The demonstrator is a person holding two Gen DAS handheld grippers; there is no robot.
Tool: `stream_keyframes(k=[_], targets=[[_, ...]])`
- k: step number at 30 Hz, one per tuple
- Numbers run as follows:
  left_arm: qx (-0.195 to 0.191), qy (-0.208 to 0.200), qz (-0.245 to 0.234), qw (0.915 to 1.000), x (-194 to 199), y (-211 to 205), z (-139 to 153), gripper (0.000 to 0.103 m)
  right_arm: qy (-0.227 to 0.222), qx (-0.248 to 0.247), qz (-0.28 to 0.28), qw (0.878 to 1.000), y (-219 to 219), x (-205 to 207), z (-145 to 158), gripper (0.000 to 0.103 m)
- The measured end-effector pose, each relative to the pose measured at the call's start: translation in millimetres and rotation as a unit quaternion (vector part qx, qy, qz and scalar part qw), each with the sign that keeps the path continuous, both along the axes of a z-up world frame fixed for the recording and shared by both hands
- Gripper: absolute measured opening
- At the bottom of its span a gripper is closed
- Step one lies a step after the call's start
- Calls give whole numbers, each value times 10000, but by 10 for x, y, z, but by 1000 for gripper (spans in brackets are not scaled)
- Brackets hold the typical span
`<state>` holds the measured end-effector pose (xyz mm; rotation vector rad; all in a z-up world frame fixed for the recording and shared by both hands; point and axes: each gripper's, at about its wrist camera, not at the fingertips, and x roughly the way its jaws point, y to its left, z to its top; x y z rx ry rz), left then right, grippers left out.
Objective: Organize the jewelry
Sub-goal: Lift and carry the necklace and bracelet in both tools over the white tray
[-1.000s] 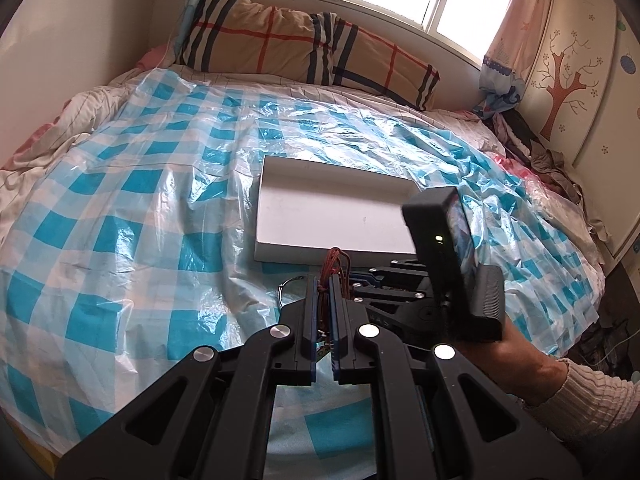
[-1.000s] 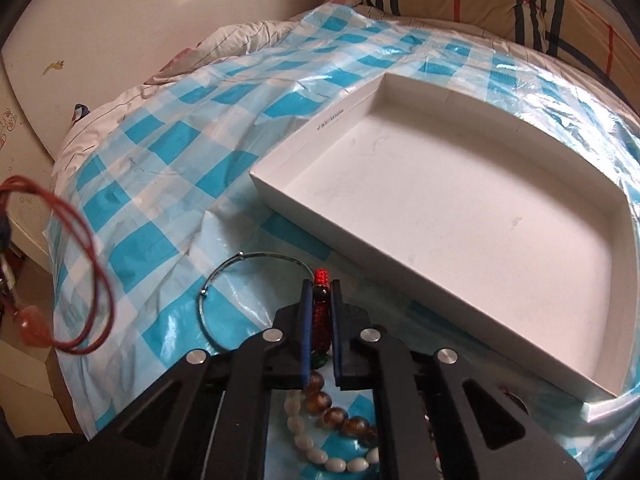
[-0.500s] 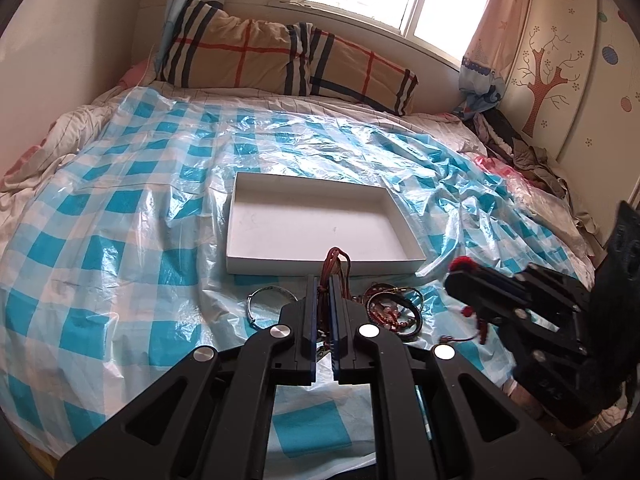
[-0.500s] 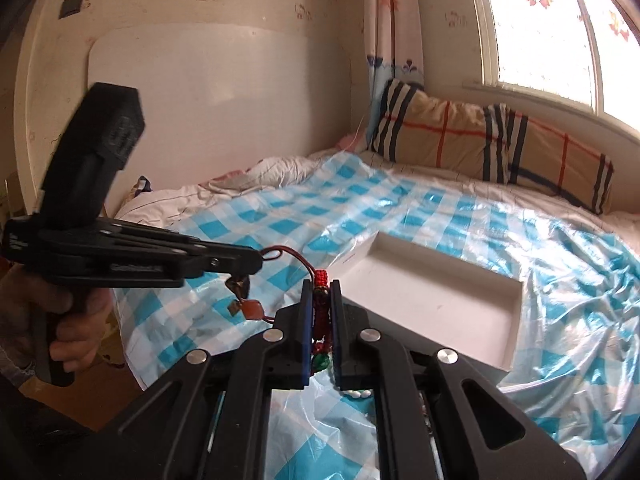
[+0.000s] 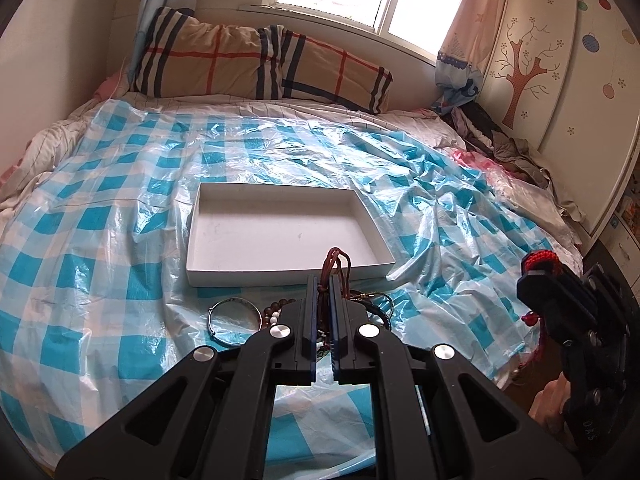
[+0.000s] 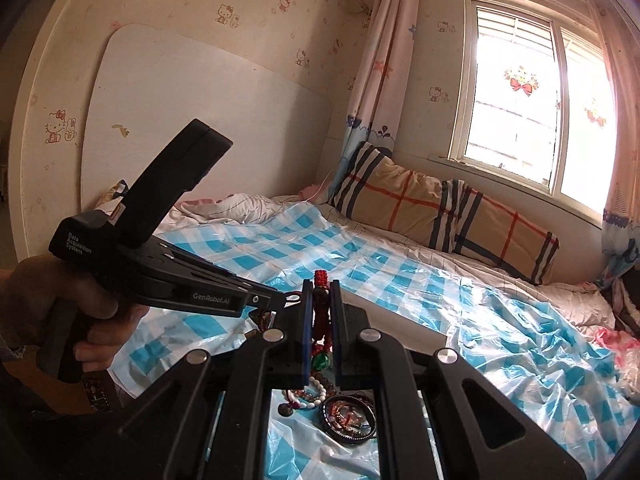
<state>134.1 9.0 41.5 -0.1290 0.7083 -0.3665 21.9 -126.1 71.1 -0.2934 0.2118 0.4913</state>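
Red cord necklace [image 5: 338, 264]: loops pinched between the pressed-together fingers of the left gripper [image 5: 323, 300], held above the near edge of the bed. Red beaded strand [image 6: 321, 308]: clamped in the closed right gripper [image 6: 321, 312], raised over the same edge. Loose jewelry on the blue-checked plastic sheet [image 5: 100, 240]: silver bangle [image 5: 234, 320], bead bracelets [image 6: 348, 416], lying just before the white tray [image 5: 280, 270]. Tray: mid-bed, empty. Plaid pillow [image 5: 256, 68]: at the far edge, under the window.
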Motion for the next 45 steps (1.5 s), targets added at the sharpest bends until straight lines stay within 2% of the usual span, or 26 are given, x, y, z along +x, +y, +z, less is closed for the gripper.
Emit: stream_keyframes(k=[9,19,34,45], targets=[[-84,-48,-98,9999,143,-124,-11,5,570,520,-235,9967,-222,317,-142,9],[-104,-68,-94,9999,294,-200,-55,5,910,822,-455,9914,-390,622,-272,9],[-127,-352,-24,9993,659,-258,-5,5,969,986,-603,9886,-468,1116,-304,9],[-148,-384,-23,9992,921,-319,-87,5,1006,982,-589,9883,-421,1388,-368,9]])
